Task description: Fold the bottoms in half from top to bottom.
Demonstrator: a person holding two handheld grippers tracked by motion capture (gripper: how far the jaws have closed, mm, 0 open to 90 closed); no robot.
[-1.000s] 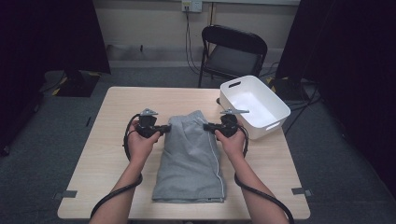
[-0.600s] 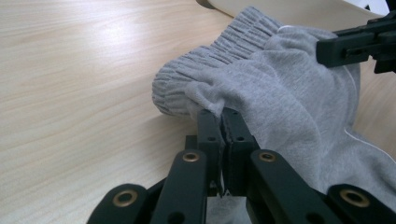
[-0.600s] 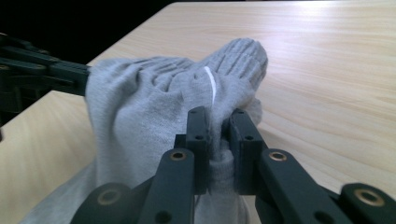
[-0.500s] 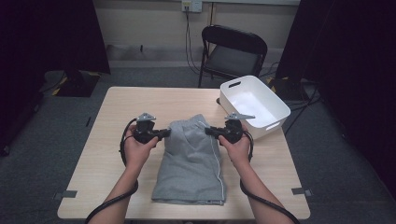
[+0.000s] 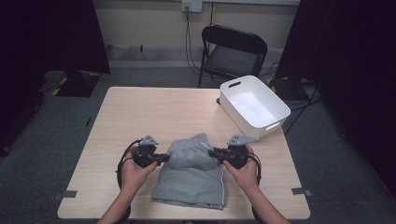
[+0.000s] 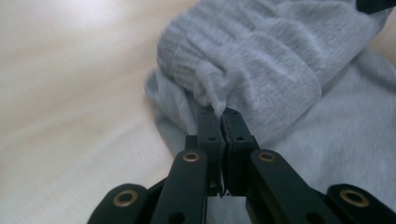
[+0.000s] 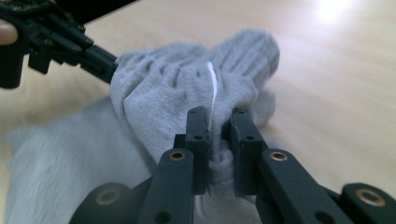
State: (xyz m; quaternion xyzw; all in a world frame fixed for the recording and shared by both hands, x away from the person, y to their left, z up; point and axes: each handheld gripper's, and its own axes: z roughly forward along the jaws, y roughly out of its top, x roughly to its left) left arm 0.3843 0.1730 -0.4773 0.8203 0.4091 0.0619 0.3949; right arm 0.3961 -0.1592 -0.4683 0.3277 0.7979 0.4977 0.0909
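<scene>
High view, white bin (image 5: pixel 275 122) holding nothing, grey shorts (image 5: pixel 191 182) beside it

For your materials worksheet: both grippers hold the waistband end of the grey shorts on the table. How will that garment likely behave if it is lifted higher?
The grey shorts would probably sag limply: the waistband already bunches between the left gripper and right gripper. They look light and unlikely to slip, since the ribbed knit is pinched tight.

**Black grippers, bare forearms**

Each gripper, left (image 5: pixel 163 158) and right (image 5: pixel 214 152), is black, topped by a grey three-cornered plate, with a black cable looping behind. Brass-coloured rivets stud the jaw arms. No sleeves cover the forearms.
</scene>
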